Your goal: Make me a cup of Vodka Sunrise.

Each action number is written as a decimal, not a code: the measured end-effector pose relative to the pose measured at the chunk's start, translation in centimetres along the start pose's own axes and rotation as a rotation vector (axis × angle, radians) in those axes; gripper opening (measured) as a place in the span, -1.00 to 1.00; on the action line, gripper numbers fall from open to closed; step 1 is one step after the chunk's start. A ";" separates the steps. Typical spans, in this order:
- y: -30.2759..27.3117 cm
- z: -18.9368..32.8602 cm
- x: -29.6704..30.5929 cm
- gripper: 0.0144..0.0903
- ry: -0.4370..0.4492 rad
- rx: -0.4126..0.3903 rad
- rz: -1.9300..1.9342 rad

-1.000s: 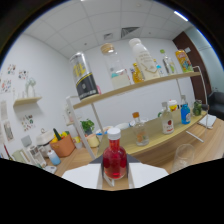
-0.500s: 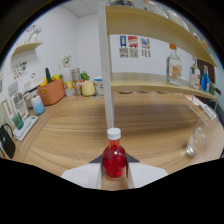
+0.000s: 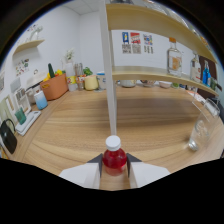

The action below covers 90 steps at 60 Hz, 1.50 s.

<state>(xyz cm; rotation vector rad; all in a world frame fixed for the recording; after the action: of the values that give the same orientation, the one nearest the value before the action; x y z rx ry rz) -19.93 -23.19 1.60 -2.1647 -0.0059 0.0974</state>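
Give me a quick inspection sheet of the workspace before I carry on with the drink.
Surface: wooden counter, mostly bare ahead of the fingers.
Job's things: red bottle with white cap; clear glass off to one side; clear bottle on the shelf.
Clutter: orange pot, yellow mug by the wall.
Gripper: shut on the red bottle.
Cables: nothing seen.
Surroundings: white post, wall shelves, posters.

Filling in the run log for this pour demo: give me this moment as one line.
gripper: shut on red bottle | bottle: upright, white cap on | glass: on wooden counter, beyond fingers | pour: not started
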 end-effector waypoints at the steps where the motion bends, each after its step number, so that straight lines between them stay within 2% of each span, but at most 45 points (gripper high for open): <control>1: -0.1 -0.1 -0.1 -0.26 -0.004 0.001 -0.002; 9: -0.7 -1.2 -0.5 0.26 -0.044 -0.003 -0.039; 11: -0.8 -1.9 -0.6 0.75 -0.061 -0.011 -0.060; 13: -1.2 -2.8 -0.6 0.91 -0.076 -0.011 -0.077; 16: -2.1 -4.4 -0.4 0.88 -0.096 0.005 -0.083; 24: -5.9 -9.9 2.2 0.89 -0.138 0.117 -0.071; 29: -7.1 -12.8 5.4 0.89 -0.132 0.160 -0.048; 35: -7.4 -14.6 11.3 0.89 -0.075 0.184 -0.036; 46: -8.4 -17.3 22.0 0.88 0.042 0.156 -0.005; 53: -14.2 -20.1 27.5 0.89 0.074 0.206 0.009; 63: -26.1 -22.3 34.0 0.87 0.120 0.355 -0.012; 71: -33.8 -20.6 37.1 0.88 0.106 0.445 -0.005; 79: -37.9 -16.9 38.4 0.87 0.096 0.478 -0.040; 83: -38.0 -14.6 38.7 0.72 0.077 0.449 -0.043; 90: -38.6 -12.9 39.1 0.25 0.057 0.441 -0.040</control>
<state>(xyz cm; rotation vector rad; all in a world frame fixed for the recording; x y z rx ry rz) 21.21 -10.52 38.05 -1.7251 0.0047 0.0108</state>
